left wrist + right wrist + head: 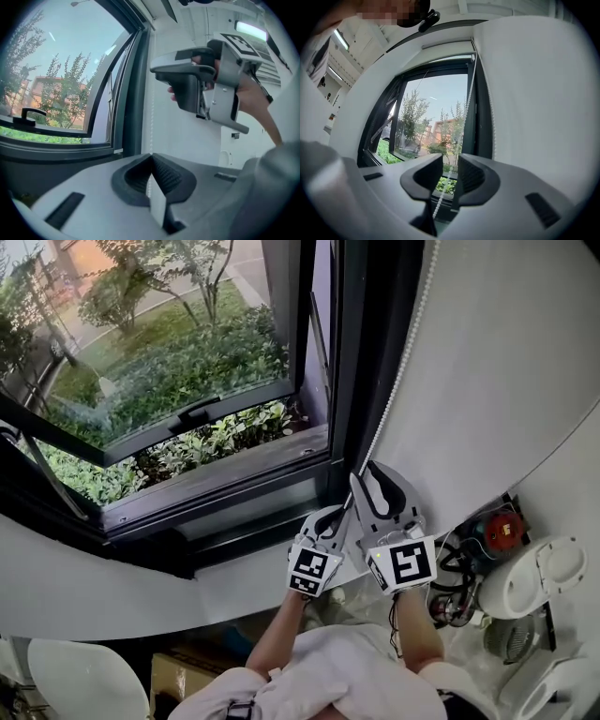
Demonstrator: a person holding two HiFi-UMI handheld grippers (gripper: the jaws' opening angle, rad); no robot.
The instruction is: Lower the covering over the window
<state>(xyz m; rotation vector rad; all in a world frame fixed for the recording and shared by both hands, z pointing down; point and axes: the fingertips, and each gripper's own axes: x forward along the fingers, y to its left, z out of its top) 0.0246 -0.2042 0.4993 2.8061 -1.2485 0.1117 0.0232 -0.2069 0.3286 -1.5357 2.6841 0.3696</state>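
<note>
Bead chain point(393, 381) of window blind, worked by two hand-held claws.
Chain runs from upper right of the head view down to lower centre, beside the dark window frame point(319, 352). Left claw point(343, 514) sits lower, jaws pressed together on the chain, which rises from their tips in the left gripper view point(151, 157). Right claw point(375, 474) sits just above and right of it, jaws spread a little, chain passing loose through the gap point(450, 161). Blind point(447, 45) shows as a pale bar at the top of the opening; glass point(178, 352) uncovered, shrubs outside. Sash handle point(197, 413) left of centre.
</note>
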